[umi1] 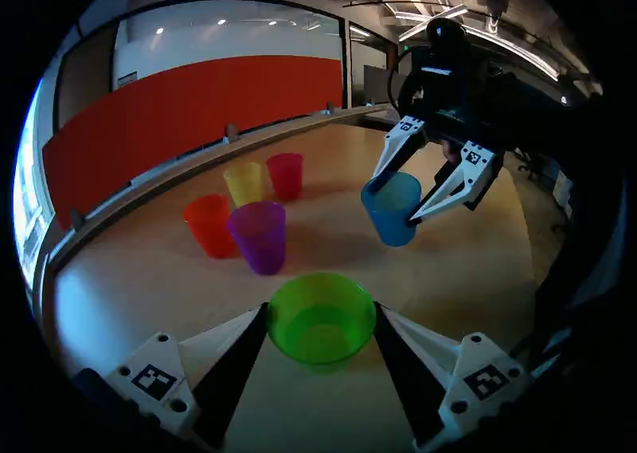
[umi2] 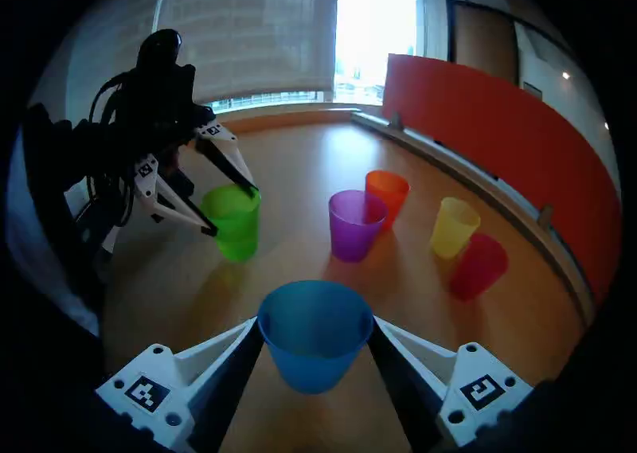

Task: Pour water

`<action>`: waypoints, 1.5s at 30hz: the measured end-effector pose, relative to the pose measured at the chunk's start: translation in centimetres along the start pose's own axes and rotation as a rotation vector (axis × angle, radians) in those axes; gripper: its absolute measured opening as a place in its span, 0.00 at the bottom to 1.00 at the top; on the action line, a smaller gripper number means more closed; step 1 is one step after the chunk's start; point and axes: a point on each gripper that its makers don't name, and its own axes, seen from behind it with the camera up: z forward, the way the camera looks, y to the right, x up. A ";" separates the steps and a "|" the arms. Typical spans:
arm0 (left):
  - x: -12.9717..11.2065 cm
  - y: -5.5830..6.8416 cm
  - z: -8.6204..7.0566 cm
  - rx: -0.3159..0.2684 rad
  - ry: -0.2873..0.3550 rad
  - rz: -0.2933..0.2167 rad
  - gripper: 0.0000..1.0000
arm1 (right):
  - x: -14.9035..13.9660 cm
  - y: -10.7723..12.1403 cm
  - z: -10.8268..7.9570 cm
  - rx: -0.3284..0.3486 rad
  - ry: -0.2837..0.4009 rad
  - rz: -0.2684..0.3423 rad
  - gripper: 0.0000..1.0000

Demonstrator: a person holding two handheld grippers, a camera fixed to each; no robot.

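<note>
A wide wooden table (umi1: pixel 478 262) is seen under everything, and a long orange-red wall panel (umi1: pixel 199 111) is set along its far edge, toward 10 o'clock in the left gripper view. A bright window (umi2: pixel 374 39) is seen at 12 o'clock in the right gripper view.

The left gripper (umi1: pixel 321 314) is seen at 6 o'clock in its own view, with its two fingers pressed against opposite sides of the green cup (umi1: pixel 321 333), which is held upright with its mouth open to the camera. Whether anything lies inside cannot be told.

The right gripper (umi1: pixel 393 204) is seen at 1 o'clock in the left gripper view, held by a dark-sleeved person. The blue cup (umi1: pixel 392 214) is pinched between its fingers, lifted off the table and slightly tilted. In the right gripper view the same cup is seen at 6 o'clock between the fingers, and the green cup is found at 10 o'clock.

Four cups are left standing on the table between the grippers and the panel. The purple cup (umi1: pixel 259 236) is placed nearest, just beside the orange cup (umi1: pixel 209 224). The yellow cup (umi1: pixel 244 182) and the red cup (umi1: pixel 285 174) are set behind them, close together.
</note>
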 end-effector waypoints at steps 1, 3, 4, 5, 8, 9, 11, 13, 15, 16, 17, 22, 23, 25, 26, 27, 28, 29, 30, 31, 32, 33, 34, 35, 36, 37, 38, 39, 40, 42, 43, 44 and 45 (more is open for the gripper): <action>-0.1 0.0 0.1 -0.001 -0.001 -0.001 0.90 | -0.1 0.0 0.1 0.001 -0.001 0.002 0.91; -0.2 0.0 0.2 -0.002 -0.003 -0.004 0.90 | -0.3 0.0 0.2 0.002 -0.002 0.005 0.91; -0.3 0.0 0.2 -0.002 -0.003 -0.005 0.90 | -0.4 0.0 0.3 0.002 -0.002 0.006 0.91; -0.4 0.0 0.2 -0.002 -0.004 -0.006 0.90 | -0.4 0.0 0.4 0.002 -0.002 0.006 0.91; -0.5 0.0 0.4 -0.002 -0.004 -0.011 0.90 | -0.6 0.1 0.6 0.001 -0.003 0.010 0.91; -0.6 0.0 0.4 -0.002 -0.004 -0.012 0.90 | -0.7 0.2 0.6 0.001 -0.003 0.011 0.91; -0.7 0.1 0.5 -0.004 -0.005 -0.014 0.90 | -0.8 0.2 0.7 0.003 -0.003 0.015 0.91; -0.8 0.1 0.6 -0.005 -0.006 -0.015 0.90 | -0.9 0.2 0.8 0.004 -0.004 0.017 0.91; -0.9 0.1 0.7 -0.005 -0.007 -0.014 0.90 | -1.0 0.2 0.8 0.005 -0.004 0.018 0.91; -0.9 0.1 0.7 -0.005 -0.007 -0.014 0.90 | -1.0 0.2 0.9 0.004 -0.004 0.017 0.91; -0.8 0.0 0.8 -0.005 -0.007 -0.014 0.90 | -1.0 0.2 0.9 0.003 -0.003 0.017 0.91; -0.7 0.0 0.9 -0.006 -0.004 -0.017 0.90 | -1.0 0.2 1.1 0.007 -0.003 0.015 0.91; -0.7 -0.1 1.0 -0.005 -0.004 -0.017 0.90 | -1.0 0.2 1.1 0.008 -0.003 0.014 0.91; -0.7 -0.1 1.0 -0.005 -0.003 -0.018 0.90 | -1.1 0.2 1.2 0.008 -0.002 0.014 0.91; -0.7 -0.1 1.1 -0.005 -0.003 -0.018 0.90 | -1.1 0.3 1.2 0.007 -0.002 0.014 0.91; -0.7 -0.2 1.1 -0.005 -0.003 -0.018 0.90 | -1.1 0.3 1.3 0.007 -0.002 0.014 0.91; -0.7 -0.2 1.1 -0.005 -0.003 -0.017 0.90 | -1.1 0.3 1.3 0.008 -0.002 0.014 0.91; -0.7 -0.2 1.2 -0.006 -0.004 -0.017 0.90 | -1.1 0.3 1.3 0.008 -0.002 0.015 0.91; -0.7 -0.1 1.2 -0.006 -0.004 -0.016 0.90 | -1.1 0.3 1.4 0.009 -0.002 0.015 0.91; -0.7 -0.1 1.2 -0.006 -0.004 -0.015 0.90 | -1.1 0.3 1.4 0.009 -0.001 0.015 0.91; -0.6 -0.2 1.2 -0.006 -0.003 -0.014 0.90 | -1.1 0.3 1.4 0.010 0.000 0.015 0.91; -0.6 -0.2 1.3 -0.006 -0.003 -0.013 0.90 | -1.1 0.3 1.4 0.010 0.000 0.015 0.91; -0.5 -0.2 1.3 -0.006 -0.002 -0.013 0.90 | -1.1 0.3 1.4 0.011 0.000 0.015 0.91; -0.5 -0.2 1.3 -0.006 -0.001 -0.013 0.90 | -1.1 0.3 1.4 0.012 0.000 0.015 0.91; -0.4 -0.2 1.4 -0.006 0.000 -0.013 0.90 | -1.1 0.2 1.4 0.013 0.000 0.016 0.91; -0.4 -0.2 1.4 -0.006 0.001 -0.014 0.90 | -1.1 0.3 1.4 0.012 0.001 0.016 0.91; -0.3 -0.2 1.4 -0.006 0.002 -0.015 0.90 | -1.1 0.3 1.4 0.012 0.002 0.016 0.91; -0.2 -0.3 1.4 -0.006 0.003 -0.016 0.90 | -1.1 0.3 1.4 0.012 0.002 0.016 0.91; -0.2 -0.3 1.5 -0.006 0.003 -0.016 0.90 | -1.1 0.3 1.4 0.012 0.003 0.015 0.91; -0.2 -0.3 1.5 -0.007 0.003 -0.015 0.90 | -1.1 0.4 1.4 0.011 0.004 0.015 0.91; -0.2 -0.3 1.6 -0.006 0.003 -0.014 0.90 | -1.1 0.4 1.4 0.011 0.004 0.014 0.91; -0.1 -0.3 1.6 -0.005 0.003 -0.013 0.90 | -1.1 0.4 1.4 0.011 0.005 0.014 0.91; -0.1 -0.3 1.6 -0.005 0.002 -0.012 0.90 | -1.1 0.4 1.4 0.011 0.005 0.013 0.91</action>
